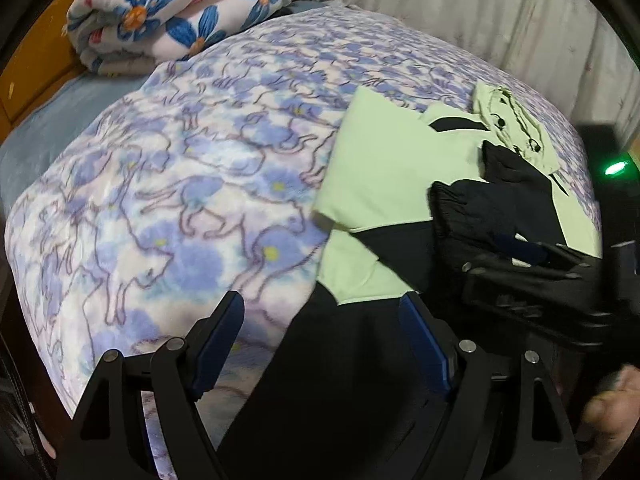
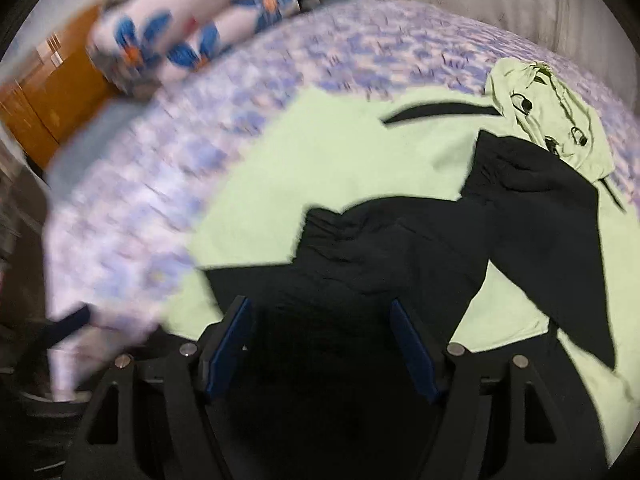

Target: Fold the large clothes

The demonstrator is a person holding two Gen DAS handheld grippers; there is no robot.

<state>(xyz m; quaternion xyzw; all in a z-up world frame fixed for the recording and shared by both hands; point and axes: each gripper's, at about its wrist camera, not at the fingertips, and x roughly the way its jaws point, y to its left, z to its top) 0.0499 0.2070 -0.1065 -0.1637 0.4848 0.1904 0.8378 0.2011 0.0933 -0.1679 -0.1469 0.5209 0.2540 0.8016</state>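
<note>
We see both hand-held grippers, left (image 1: 320,344) and right (image 2: 320,344), spread over the jacket (image 2: 360,152) on the bed (image 1: 180,180), pinching nothing.

Bed w/ purple floral blanket (image 1: 168,184); green-black jacket (image 1: 384,152) flat on it, folded quilt (image 1: 160,12) at far end.

Green-black jacket (image 1: 384,168) on floral blanket (image 1: 180,184), left tongs (image 1: 320,320) agape

Dim, flat indoor light, no hard shadows. Both views fisheye: edges bend, corners black. Left wrist pic mostly sharp; green LED (image 1: 615,168) flares at right edge. Right wrist pic motion-blurred, worst at left over floral blanket (image 2: 132,208) & rolled quilt (image 2: 188,36).
</note>
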